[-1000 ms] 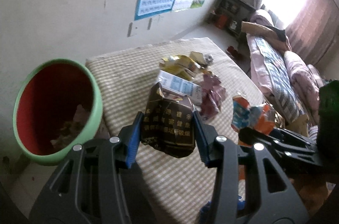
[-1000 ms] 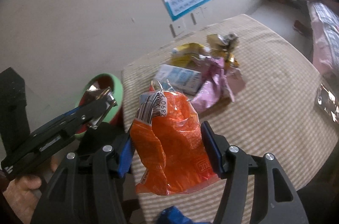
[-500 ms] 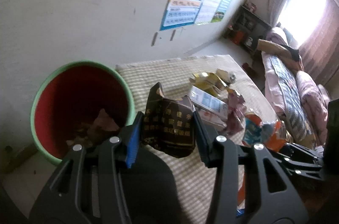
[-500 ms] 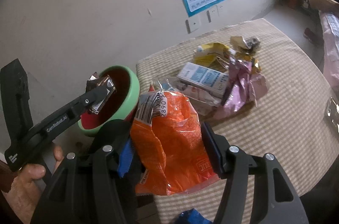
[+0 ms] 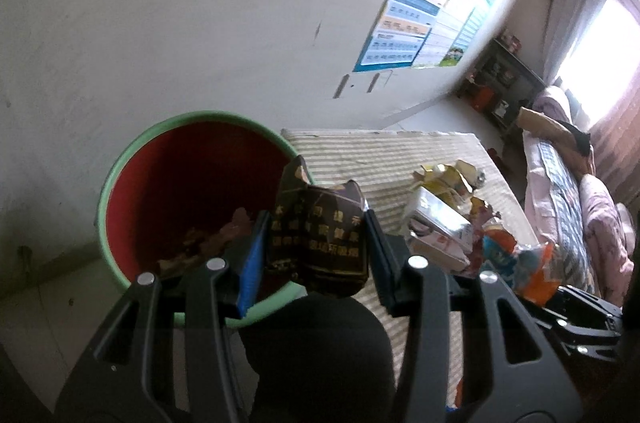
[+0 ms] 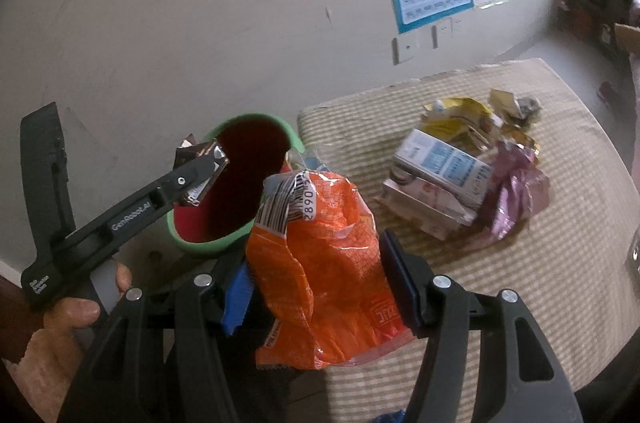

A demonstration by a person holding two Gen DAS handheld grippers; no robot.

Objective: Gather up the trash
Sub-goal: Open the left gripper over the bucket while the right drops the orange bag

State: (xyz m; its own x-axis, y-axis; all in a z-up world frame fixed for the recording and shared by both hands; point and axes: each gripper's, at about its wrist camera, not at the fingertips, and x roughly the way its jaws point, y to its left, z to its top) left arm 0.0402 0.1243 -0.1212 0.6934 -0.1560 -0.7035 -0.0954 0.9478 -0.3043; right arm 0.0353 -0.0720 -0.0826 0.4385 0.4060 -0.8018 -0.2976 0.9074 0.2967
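Left gripper [image 5: 316, 247], frame centre, clamps a dark wrapper [image 5: 318, 235] beside the bin [image 5: 120, 159]; right gripper [image 6: 320, 283] clamps an orange bag [image 6: 320, 263].

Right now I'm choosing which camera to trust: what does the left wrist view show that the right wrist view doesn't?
Only the left wrist view shows scraps already lying in the bin, and the bed by the window.

Only the right wrist view shows the person's hand on the left gripper.

Both show the bin, the brown wrapper in the left gripper over it, the orange bag in the right gripper, the carton and the table.
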